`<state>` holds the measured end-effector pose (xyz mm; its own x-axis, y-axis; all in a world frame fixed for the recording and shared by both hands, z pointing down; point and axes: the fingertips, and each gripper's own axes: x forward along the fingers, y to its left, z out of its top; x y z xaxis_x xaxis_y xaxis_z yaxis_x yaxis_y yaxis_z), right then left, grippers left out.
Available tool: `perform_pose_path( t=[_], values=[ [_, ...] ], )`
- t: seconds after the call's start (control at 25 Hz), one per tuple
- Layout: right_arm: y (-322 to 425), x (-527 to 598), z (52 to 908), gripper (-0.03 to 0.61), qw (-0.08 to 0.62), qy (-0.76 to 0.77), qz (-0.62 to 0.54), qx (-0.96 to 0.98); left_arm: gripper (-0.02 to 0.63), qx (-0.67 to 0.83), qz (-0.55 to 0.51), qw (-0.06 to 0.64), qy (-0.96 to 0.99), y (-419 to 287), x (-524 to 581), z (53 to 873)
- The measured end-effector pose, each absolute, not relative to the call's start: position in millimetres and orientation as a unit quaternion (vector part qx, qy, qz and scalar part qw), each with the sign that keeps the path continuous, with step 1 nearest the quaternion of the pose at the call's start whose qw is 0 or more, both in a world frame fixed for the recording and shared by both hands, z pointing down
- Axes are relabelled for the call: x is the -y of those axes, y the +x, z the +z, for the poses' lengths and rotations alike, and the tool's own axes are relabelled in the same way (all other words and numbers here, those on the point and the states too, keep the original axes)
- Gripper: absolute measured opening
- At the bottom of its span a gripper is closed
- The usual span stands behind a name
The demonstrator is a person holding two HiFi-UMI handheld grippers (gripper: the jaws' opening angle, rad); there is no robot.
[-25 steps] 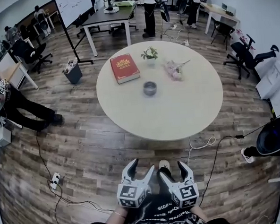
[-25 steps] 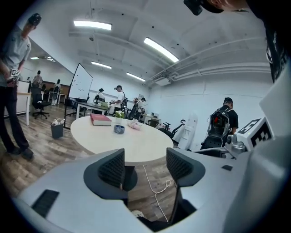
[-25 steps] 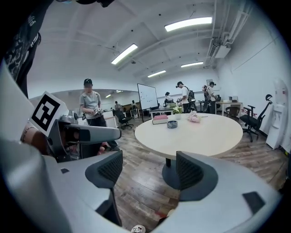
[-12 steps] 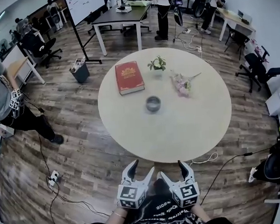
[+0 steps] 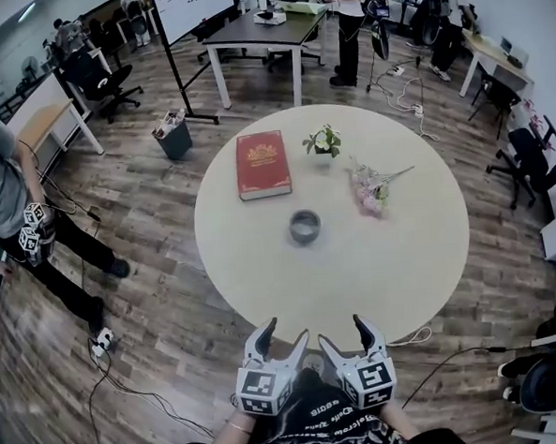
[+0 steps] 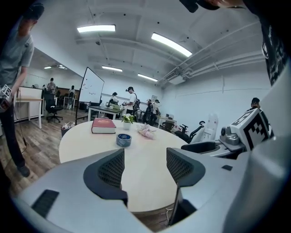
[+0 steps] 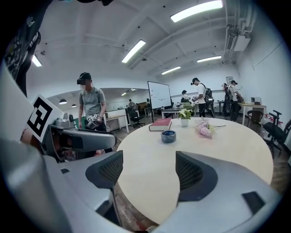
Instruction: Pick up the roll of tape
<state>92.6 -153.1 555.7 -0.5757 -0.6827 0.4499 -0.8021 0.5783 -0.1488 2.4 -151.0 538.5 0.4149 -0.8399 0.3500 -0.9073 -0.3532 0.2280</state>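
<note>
The roll of tape (image 5: pixel 305 226) lies flat near the middle of the round beige table (image 5: pixel 263 283); it also shows as a small blue-grey ring (image 6: pixel 123 139) in the left gripper view and the roll of tape (image 7: pixel 168 136) in the right gripper view. My left gripper (image 5: pixel 282 335) and right gripper (image 5: pixel 342 332) hang side by side just off the table's near edge, well short of the tape. Both stand open with nothing between the jaws.
On the table's far half lie a red book (image 5: pixel 262 163), a small potted plant (image 5: pixel 323 144) and a pink flower bunch (image 5: pixel 372 189). A person (image 5: pixel 14 214) holding grippers stands at the left. Cables (image 5: pixel 108 367) run over the wood floor.
The table has come closer in the head view; its near edge now lies just ahead of both grippers. The grippers keep the same open pose.
</note>
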Motion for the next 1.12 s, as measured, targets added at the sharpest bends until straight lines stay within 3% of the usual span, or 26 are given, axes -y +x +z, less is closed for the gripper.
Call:
perform_pose_path(
  t=[0.68,1.12],
  values=[
    [105.6,282.1,525.7,0.344,0.140,0.457,0.189,0.858,0.310,0.542,0.091,0.200,0.811,-14.8,192.0,534.8],
    [76.1,396.7,530.0,0.341,0.216,0.426,0.162,0.863,0.310,0.553,0.092,0.207,0.801,-36.9,216.7,540.1]
  ],
)
